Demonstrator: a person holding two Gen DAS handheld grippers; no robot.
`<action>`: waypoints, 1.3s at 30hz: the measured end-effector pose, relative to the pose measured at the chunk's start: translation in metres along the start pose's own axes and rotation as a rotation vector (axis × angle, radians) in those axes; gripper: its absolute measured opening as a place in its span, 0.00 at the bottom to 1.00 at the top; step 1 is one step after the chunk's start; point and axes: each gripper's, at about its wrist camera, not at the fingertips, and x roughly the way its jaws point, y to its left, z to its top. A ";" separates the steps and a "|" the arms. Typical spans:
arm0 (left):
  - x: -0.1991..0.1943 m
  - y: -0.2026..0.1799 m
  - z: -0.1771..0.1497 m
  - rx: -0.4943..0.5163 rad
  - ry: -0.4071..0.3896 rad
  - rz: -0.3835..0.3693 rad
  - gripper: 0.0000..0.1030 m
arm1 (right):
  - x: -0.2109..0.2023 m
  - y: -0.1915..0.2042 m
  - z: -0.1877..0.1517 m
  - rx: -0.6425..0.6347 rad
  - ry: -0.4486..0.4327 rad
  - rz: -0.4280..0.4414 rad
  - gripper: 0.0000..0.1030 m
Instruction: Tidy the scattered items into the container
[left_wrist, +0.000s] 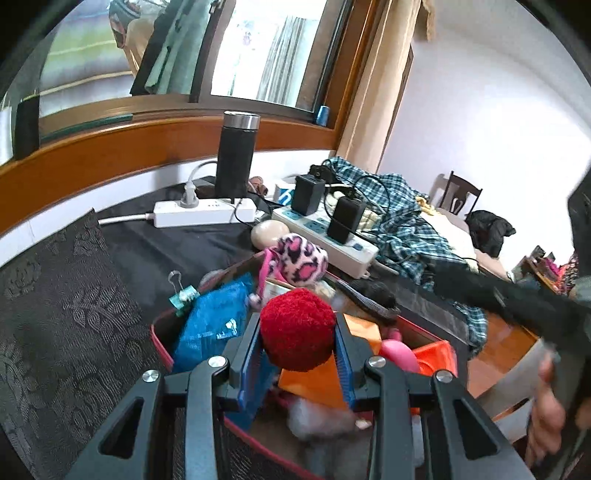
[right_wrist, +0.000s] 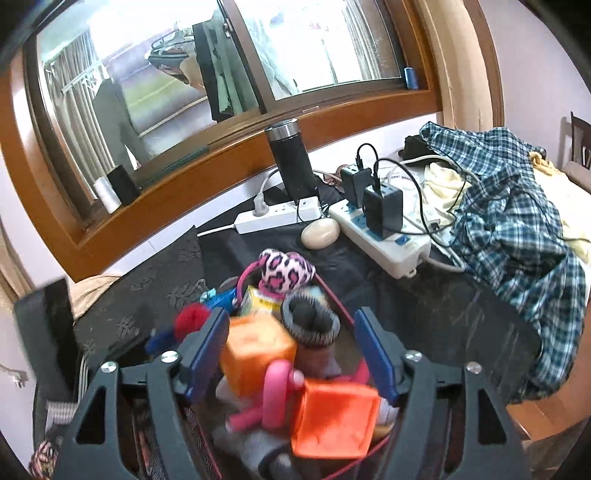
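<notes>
Clamped between the left gripper's (left_wrist: 298, 345) fingers, a red pompom (left_wrist: 297, 328) is held above the red-rimmed container (left_wrist: 159, 334), evidently for dropping in. The right gripper (right_wrist: 291, 347), fingers apart and empty, is poised over the piled toys, near the container's far rim.

Both wrist views close above the container (left_wrist: 162, 332), angled down toward the window at twelve o'clock; shared: black flask (left_wrist: 236, 155) (right_wrist: 291, 162), power strips (right view blurrier).
</notes>
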 end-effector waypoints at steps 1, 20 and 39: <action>0.002 0.001 0.002 0.010 -0.009 0.010 0.35 | -0.001 -0.001 -0.004 0.007 -0.010 -0.007 0.74; -0.007 0.010 0.004 0.007 -0.035 -0.011 0.74 | -0.035 -0.011 -0.063 -0.013 -0.041 -0.005 0.76; -0.060 -0.011 -0.033 0.013 -0.036 0.226 0.82 | -0.043 0.010 -0.106 -0.039 0.008 0.002 0.77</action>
